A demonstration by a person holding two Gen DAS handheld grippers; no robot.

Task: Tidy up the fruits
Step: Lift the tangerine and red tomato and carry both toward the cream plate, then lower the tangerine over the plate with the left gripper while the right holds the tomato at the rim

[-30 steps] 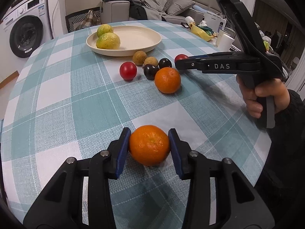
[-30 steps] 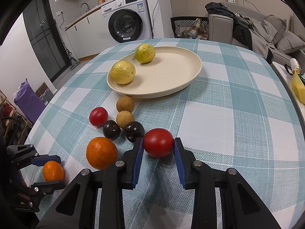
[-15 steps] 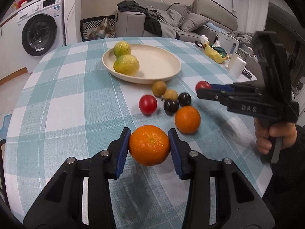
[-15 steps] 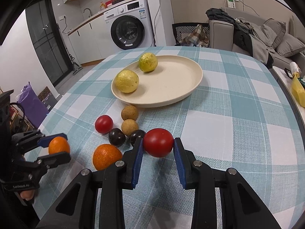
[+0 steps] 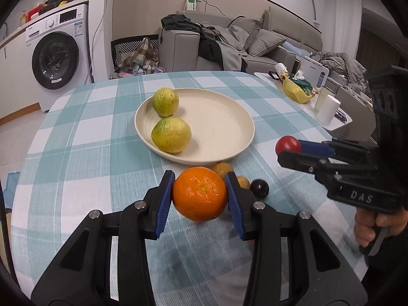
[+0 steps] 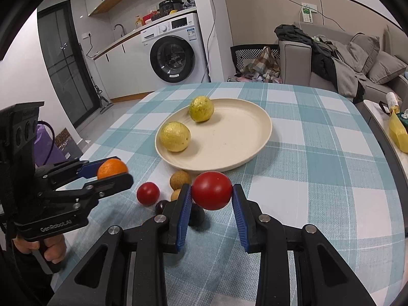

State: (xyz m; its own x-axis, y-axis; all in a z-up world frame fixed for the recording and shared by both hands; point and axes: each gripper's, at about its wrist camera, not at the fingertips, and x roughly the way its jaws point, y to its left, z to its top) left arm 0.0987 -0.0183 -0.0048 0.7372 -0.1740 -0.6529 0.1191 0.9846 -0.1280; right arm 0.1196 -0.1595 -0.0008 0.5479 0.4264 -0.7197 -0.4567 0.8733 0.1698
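Left gripper — fingers pinching an orange, held above the table. Right gripper — fingers clamping a red tomato near the plate.

Red tomato between right tongs; orange in left tongs; plate beyond

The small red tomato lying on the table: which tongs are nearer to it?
Left. The left tongs, holding an orange, hover just beside the small tomato; the right tongs sit further right.
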